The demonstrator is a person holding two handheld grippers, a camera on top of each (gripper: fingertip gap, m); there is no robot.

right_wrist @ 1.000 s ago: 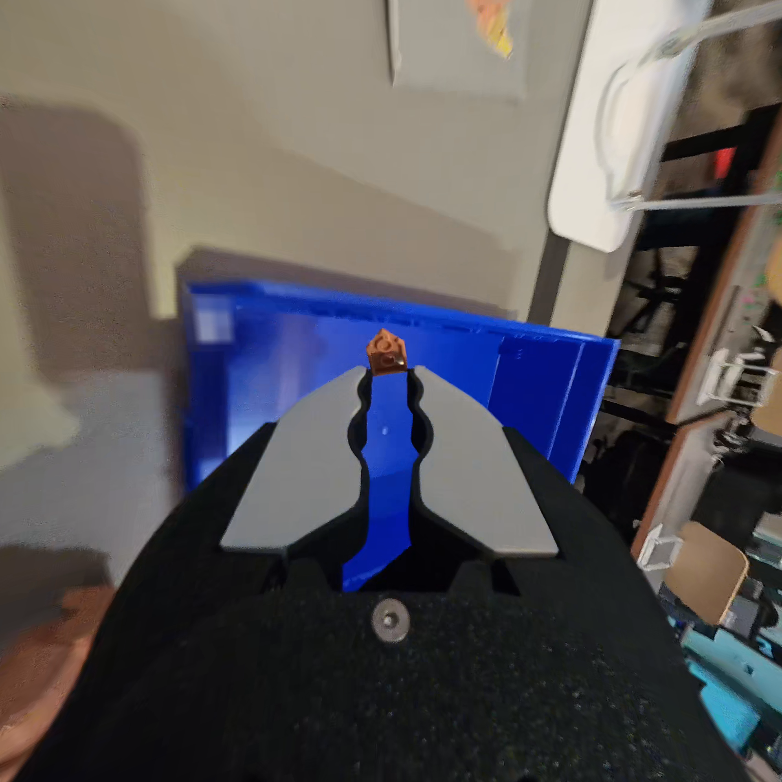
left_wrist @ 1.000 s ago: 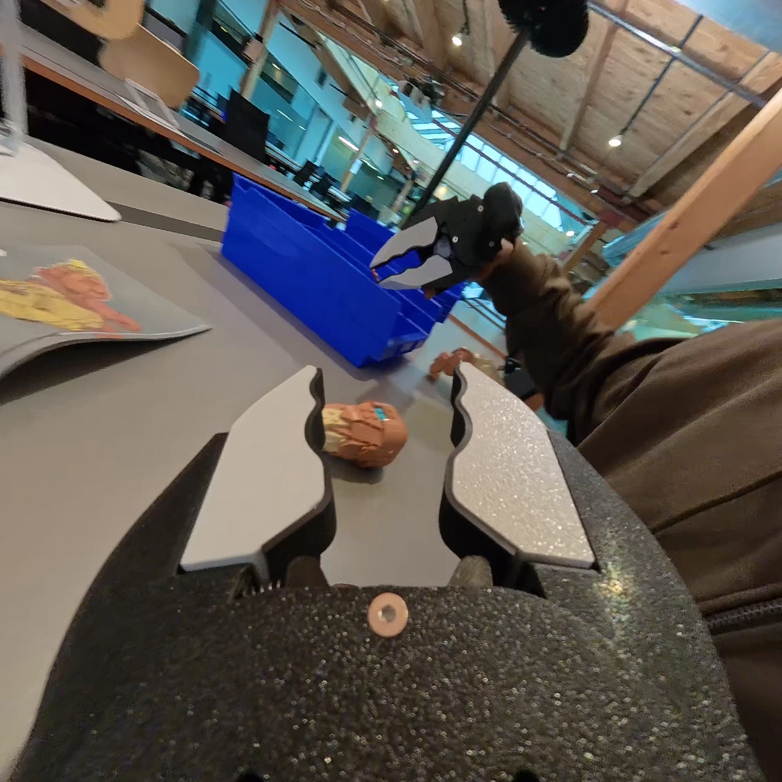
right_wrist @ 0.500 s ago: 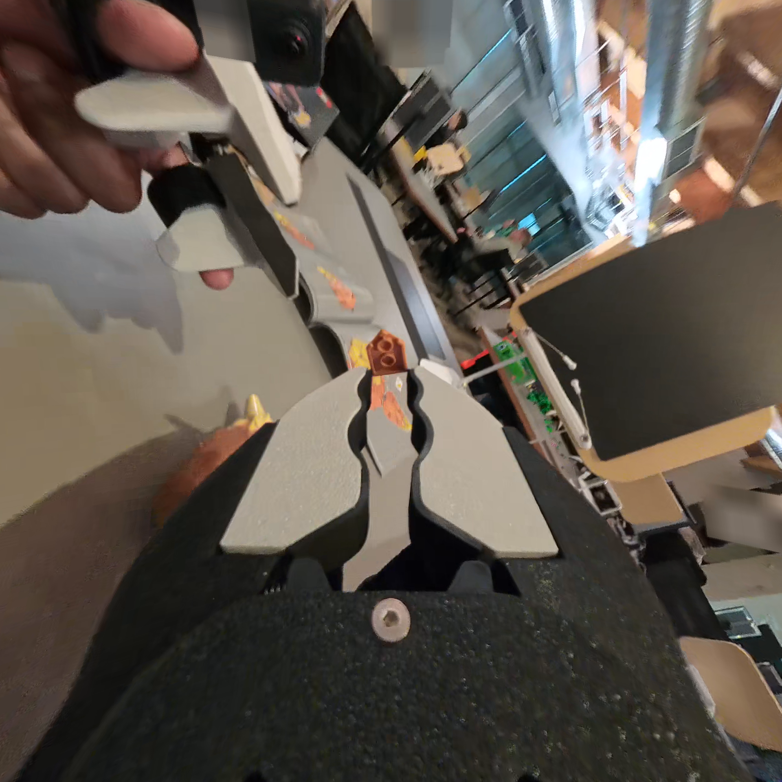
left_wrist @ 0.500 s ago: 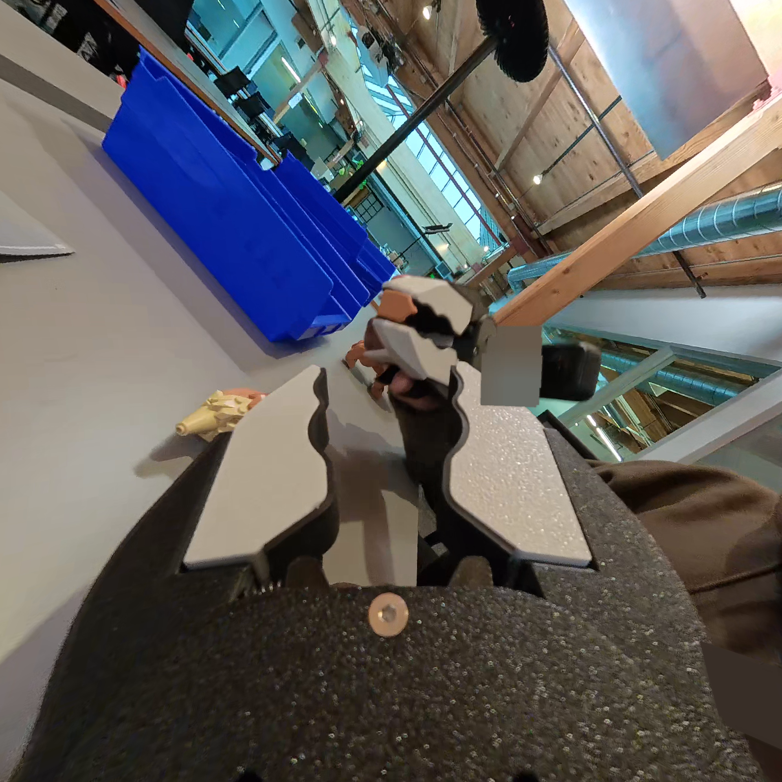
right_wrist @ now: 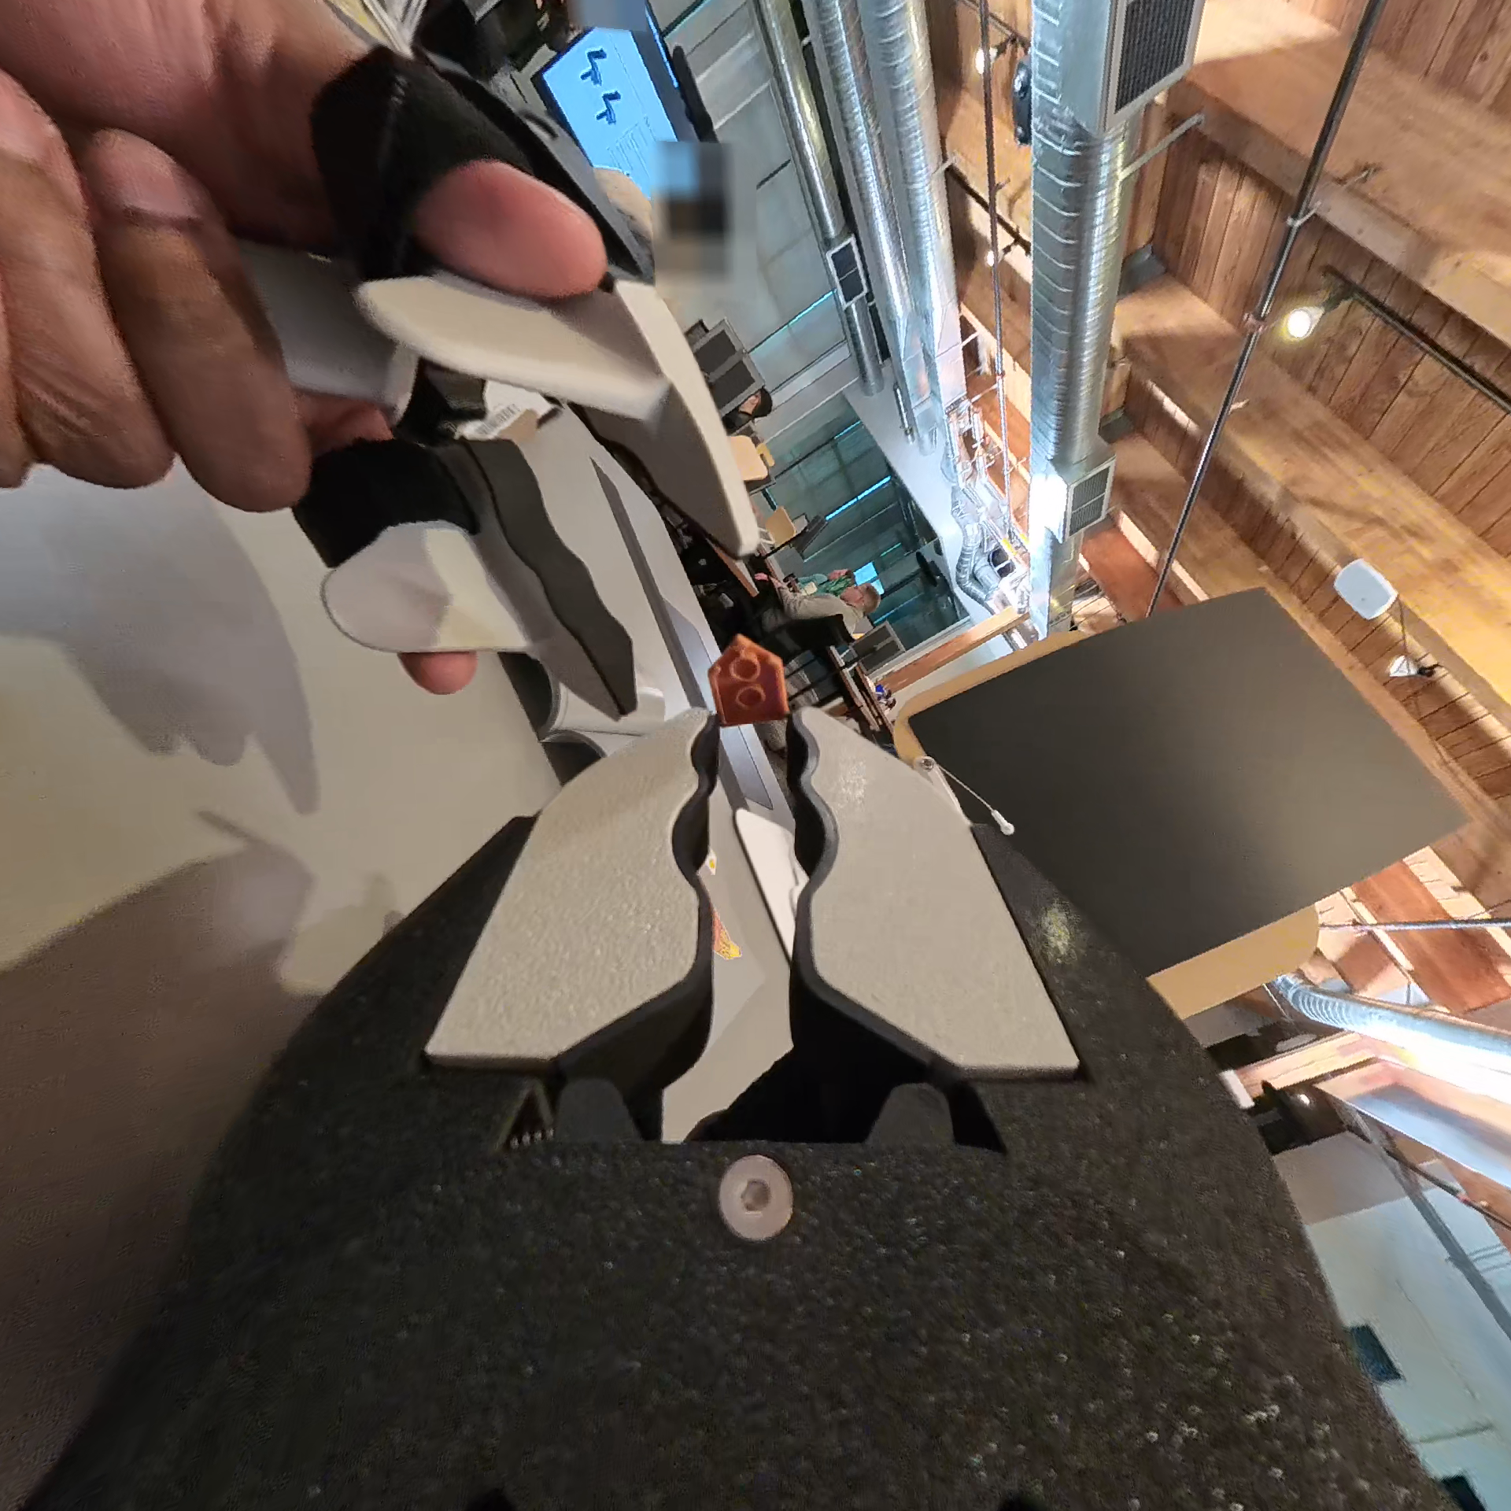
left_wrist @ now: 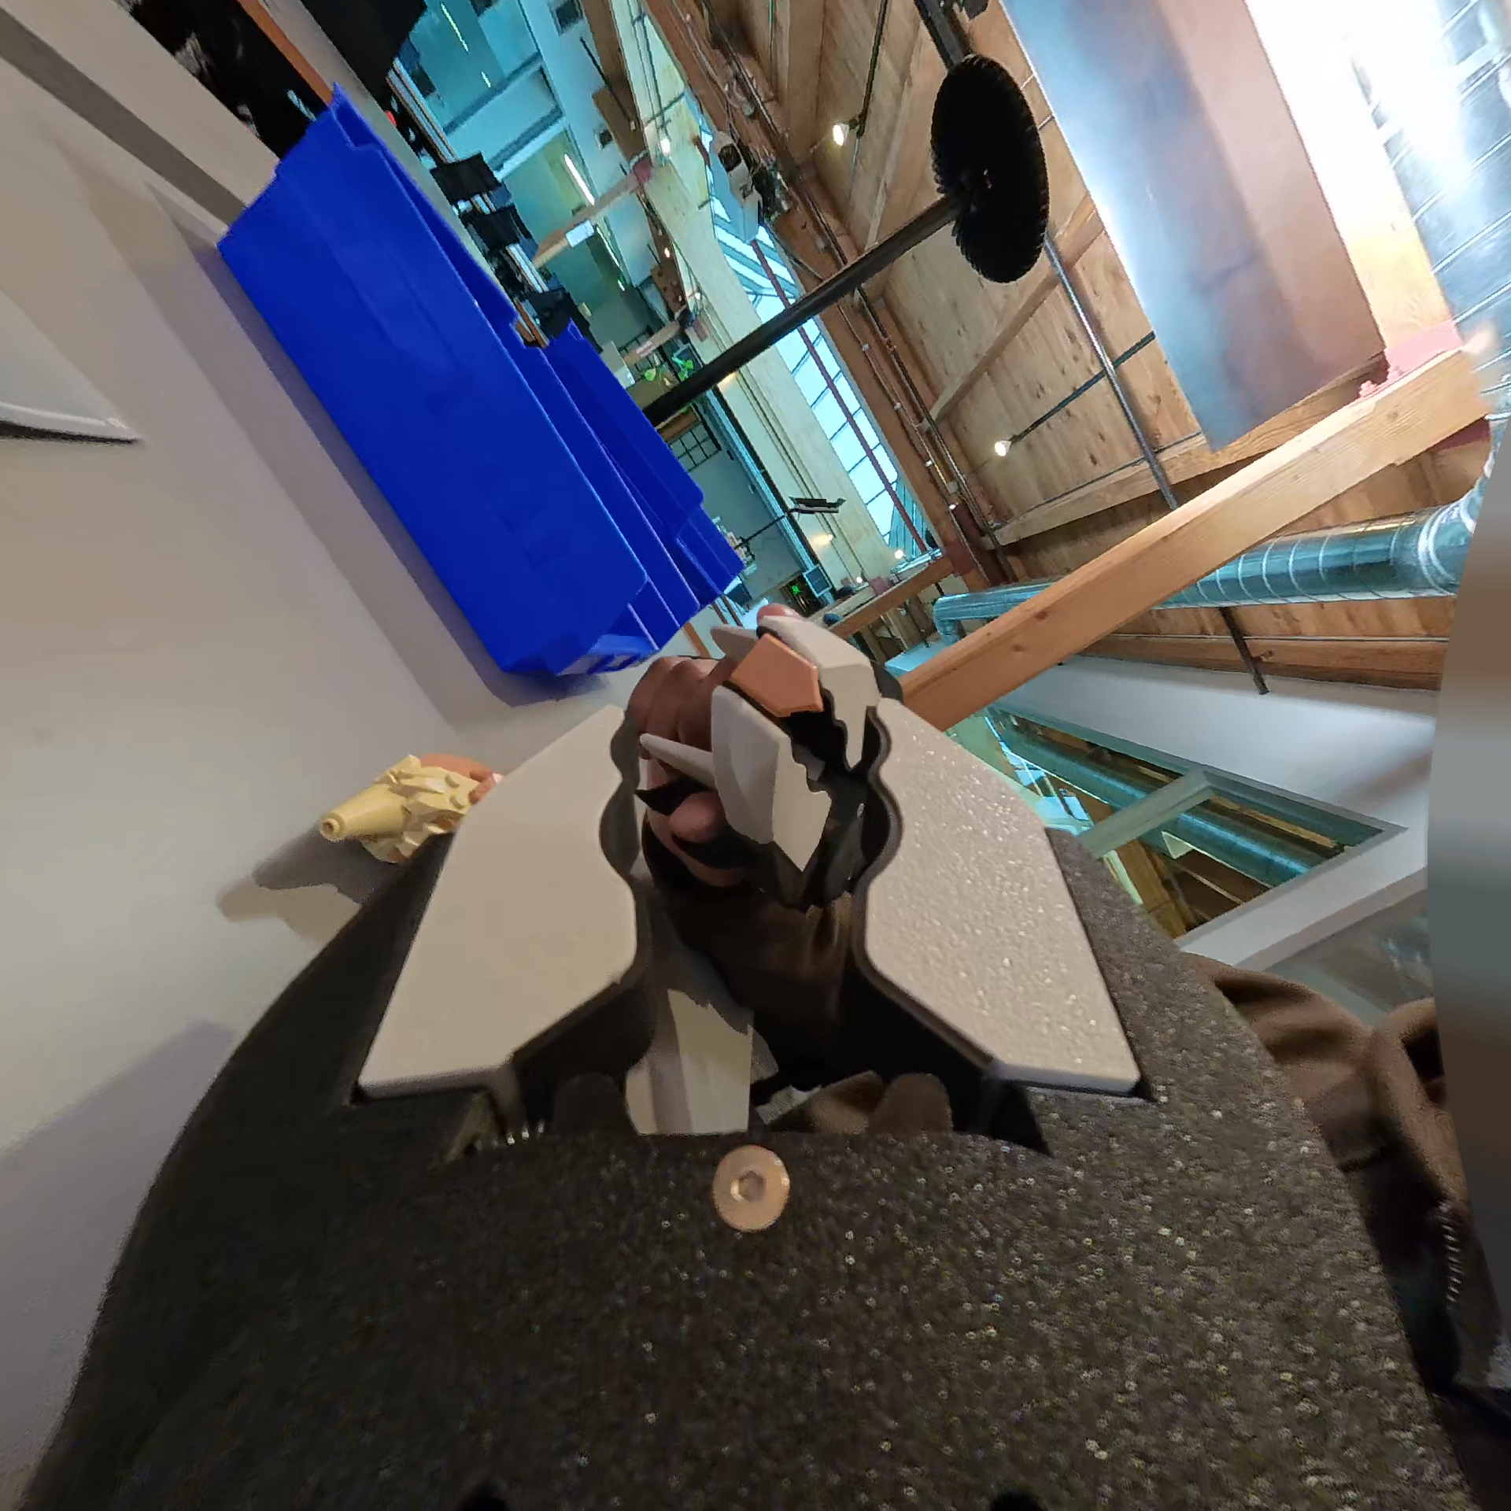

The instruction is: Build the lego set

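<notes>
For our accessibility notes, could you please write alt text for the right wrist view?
The right gripper pinches a small reddish-brown two-stud lego brick at its fingertips, raised above the grey table. The open left gripper, held in a hand, faces it from the upper left.

The right gripper (right_wrist: 752, 719) has its fingers drawn close, pinching a small brown brick (right_wrist: 746, 682) at the very tips. The left gripper (left_wrist: 748, 736) is spread wide with nothing between its fingers, raised and pointing toward the brick. A bare hand (right_wrist: 163, 270) grips the left gripper just beyond the brick, thumb on top.
</notes>
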